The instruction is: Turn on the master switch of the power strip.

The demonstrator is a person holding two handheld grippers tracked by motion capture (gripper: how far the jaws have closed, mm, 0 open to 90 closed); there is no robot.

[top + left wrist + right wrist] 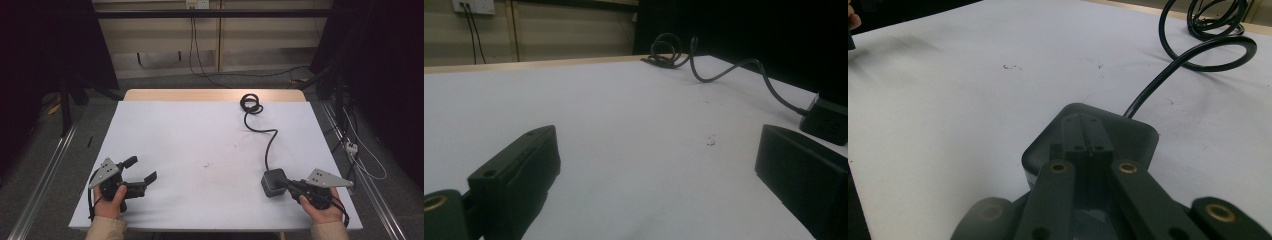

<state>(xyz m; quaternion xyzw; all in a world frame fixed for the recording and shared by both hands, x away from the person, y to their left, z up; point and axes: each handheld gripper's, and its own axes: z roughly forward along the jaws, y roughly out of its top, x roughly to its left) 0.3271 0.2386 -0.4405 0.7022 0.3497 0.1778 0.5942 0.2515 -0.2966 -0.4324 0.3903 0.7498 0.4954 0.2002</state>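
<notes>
Two hands are coming in over the near edge of the tabletop, each gripping a black two-jaw tool. Largest of everything, the white tabletop is lying bare across most of its middle, with a strip of pale wood showing along its far edge. A long black cable is running from a loose coil near the far edge, right of centre, and snaking toward the near right corner, where it is ending in a dark power cube sitting flat on the surface. The right gripper, held in the right hand by the near right corner, is resting its jaws on top of that cube; in the right gripper view the jaws are lying pressed together, nothing between them, their tips touching the cube's upper face. The left gripper, held in the left hand by the near left corner, is spreading its jaws wide apart, holding nothing, well apart from the cube. Tiny dark specks are dotting the middle of the tabletop.
</notes>
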